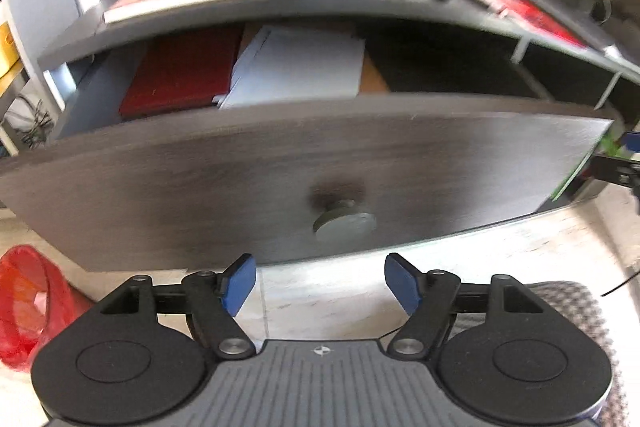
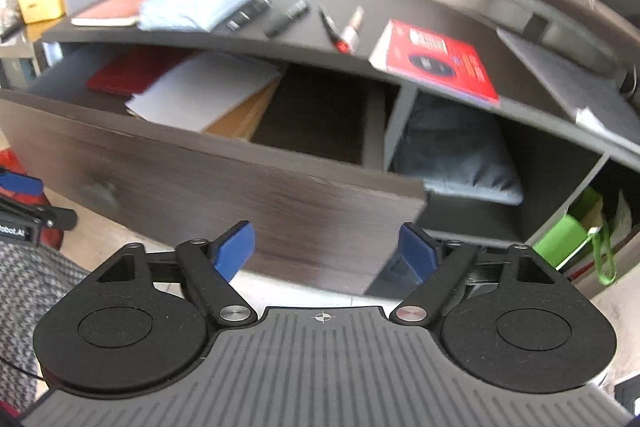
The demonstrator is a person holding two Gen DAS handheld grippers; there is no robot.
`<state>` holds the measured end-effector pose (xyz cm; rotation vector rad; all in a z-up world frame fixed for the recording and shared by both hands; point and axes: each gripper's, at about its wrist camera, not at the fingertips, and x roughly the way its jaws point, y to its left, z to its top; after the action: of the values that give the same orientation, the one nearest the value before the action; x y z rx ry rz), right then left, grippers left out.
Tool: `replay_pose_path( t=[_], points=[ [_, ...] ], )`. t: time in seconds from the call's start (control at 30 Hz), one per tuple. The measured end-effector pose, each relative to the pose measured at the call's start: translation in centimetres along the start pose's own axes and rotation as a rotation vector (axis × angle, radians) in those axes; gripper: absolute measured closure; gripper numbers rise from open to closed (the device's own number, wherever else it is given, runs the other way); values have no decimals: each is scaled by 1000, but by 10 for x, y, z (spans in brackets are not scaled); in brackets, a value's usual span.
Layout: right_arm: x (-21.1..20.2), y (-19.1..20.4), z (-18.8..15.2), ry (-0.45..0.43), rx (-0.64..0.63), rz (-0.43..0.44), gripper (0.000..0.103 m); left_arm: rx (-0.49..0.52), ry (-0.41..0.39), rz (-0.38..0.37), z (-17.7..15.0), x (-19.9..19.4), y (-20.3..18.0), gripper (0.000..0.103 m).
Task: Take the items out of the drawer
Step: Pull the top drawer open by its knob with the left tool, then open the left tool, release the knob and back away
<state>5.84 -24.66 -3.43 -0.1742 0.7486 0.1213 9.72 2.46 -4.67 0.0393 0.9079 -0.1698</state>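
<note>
Left wrist view: the left gripper (image 1: 320, 285) hangs just below the round knob (image 1: 345, 225) of the pulled-out drawer (image 1: 280, 171), jaws spread, holding nothing. Inside the drawer, a red book (image 1: 180, 75) lies left of white papers (image 1: 298, 67).

Right wrist view: the right gripper (image 2: 326, 253) sits in front of the drawer's (image 2: 224, 187) right end, jaws spread too. A brown folder (image 2: 244, 115) peeks from under the papers (image 2: 204, 89); a red box (image 2: 438, 61) lies on the desk (image 2: 400, 7) above.
</note>
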Motion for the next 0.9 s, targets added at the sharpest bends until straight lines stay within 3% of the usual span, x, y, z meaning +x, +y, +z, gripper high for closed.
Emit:
replay_pose_path(
  t=[0.2, 0.27, 0.37, 0.47, 0.6, 0.9],
  points=[
    [-23, 28, 36, -91, 2, 17, 47, -68, -178, 6, 23, -40, 16, 32],
    [-17, 27, 51, -84, 46, 45, 61, -88, -221, 48, 37, -39, 27, 32],
    [6, 28, 70, -36, 122, 83, 67, -123, -232, 121, 62, -29, 35, 29],
    [37, 36, 84, 38, 168, 78, 69, -138, -205, 177, 79, -11, 42, 26],
    [70, 39, 95, 129, 198, 74, 69, -157, -110, 230, 93, 17, 49, 24],
    [98, 37, 93, 220, 201, 78, 69, -154, 8, 243, 89, 42, 49, 19]
  ],
)
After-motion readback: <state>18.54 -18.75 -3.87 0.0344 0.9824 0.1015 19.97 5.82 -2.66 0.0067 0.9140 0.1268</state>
